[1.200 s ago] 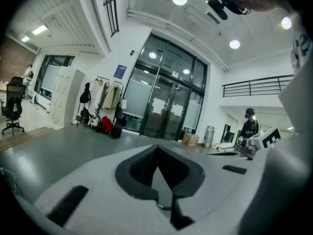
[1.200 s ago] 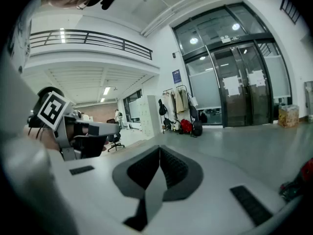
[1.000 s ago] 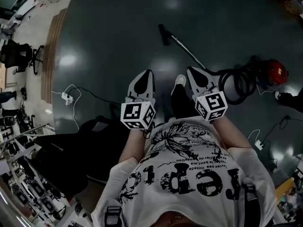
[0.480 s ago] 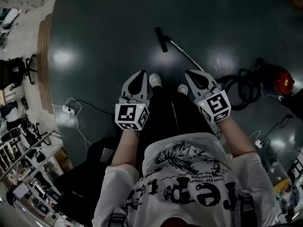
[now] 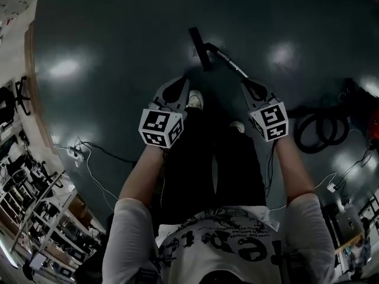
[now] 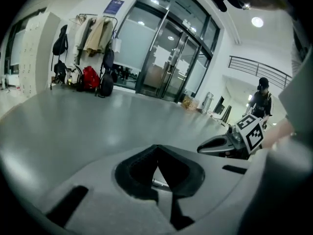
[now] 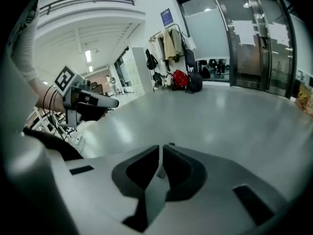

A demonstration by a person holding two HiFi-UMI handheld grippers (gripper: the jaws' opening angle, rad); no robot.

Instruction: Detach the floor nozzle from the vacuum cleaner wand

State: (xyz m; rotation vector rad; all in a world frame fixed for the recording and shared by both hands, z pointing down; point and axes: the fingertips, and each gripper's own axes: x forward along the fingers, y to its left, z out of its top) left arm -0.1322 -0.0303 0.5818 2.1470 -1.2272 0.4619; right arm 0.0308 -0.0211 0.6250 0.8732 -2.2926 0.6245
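In the head view the black floor nozzle point(image 5: 199, 49) lies on the dark floor, joined to the metal wand point(image 5: 230, 65), which runs down-right toward my right gripper point(image 5: 247, 86). That gripper is shut and empty, its tip close above the wand. My left gripper point(image 5: 181, 84) is shut and empty too, and hangs left of the wand, below the nozzle. In the left gripper view the closed jaws point(image 6: 157, 153) fill the foreground, with a sliver of the wand point(image 6: 160, 184) showing through their gap. In the right gripper view the jaws point(image 7: 161, 151) are pressed together.
The black hose point(image 5: 320, 129) coils on the floor at right, next to the red vacuum body point(image 5: 373, 123). A power strip with cables point(image 5: 77, 152) lies at left, by shelving point(image 5: 35, 218). The person's shoes point(image 5: 194, 100) stand between the grippers. Glass doors point(image 6: 166, 62) and hung coats point(image 7: 171, 43) are far off.
Both grippers dropped and reached forward toward the nozzle and wand. The person bent lower, so the nozzle sits closer to the gripper tips. Both stayed shut.
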